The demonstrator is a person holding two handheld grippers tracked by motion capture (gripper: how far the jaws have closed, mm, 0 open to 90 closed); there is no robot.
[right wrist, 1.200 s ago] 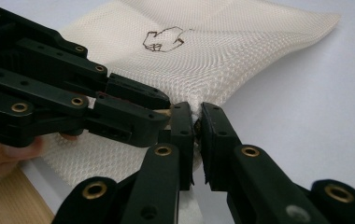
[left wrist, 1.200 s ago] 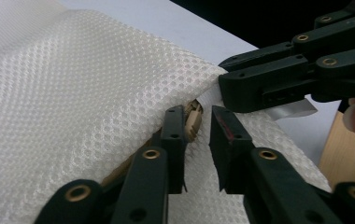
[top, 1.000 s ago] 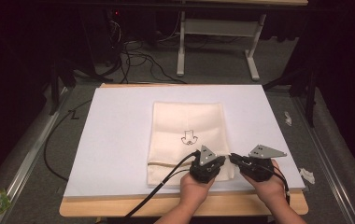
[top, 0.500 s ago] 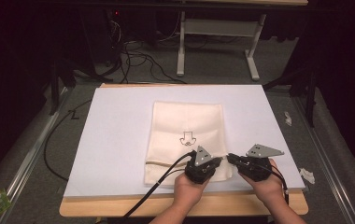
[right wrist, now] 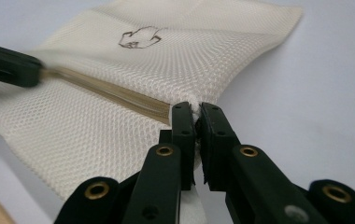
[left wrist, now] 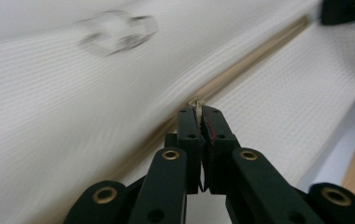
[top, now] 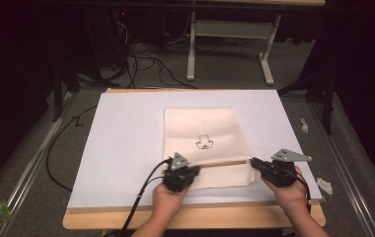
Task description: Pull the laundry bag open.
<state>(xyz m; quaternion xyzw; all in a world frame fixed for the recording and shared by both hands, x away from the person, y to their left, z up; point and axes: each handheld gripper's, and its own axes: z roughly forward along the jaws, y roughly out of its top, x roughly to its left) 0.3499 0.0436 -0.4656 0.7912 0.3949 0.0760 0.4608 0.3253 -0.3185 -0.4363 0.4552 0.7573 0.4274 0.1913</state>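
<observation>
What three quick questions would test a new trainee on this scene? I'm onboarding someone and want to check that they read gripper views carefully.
1. True or false: the left gripper is shut on the zipper of the cream mesh bag.
2. Which part of the bag does the right gripper pinch? A) the far edge B) the zipper's end at the side edge C) the printed drawing
3. Fill in: the bag lies on a white ____ that covers the wooden table.

Key: 1 true; 2 B; 3 sheet.
</observation>
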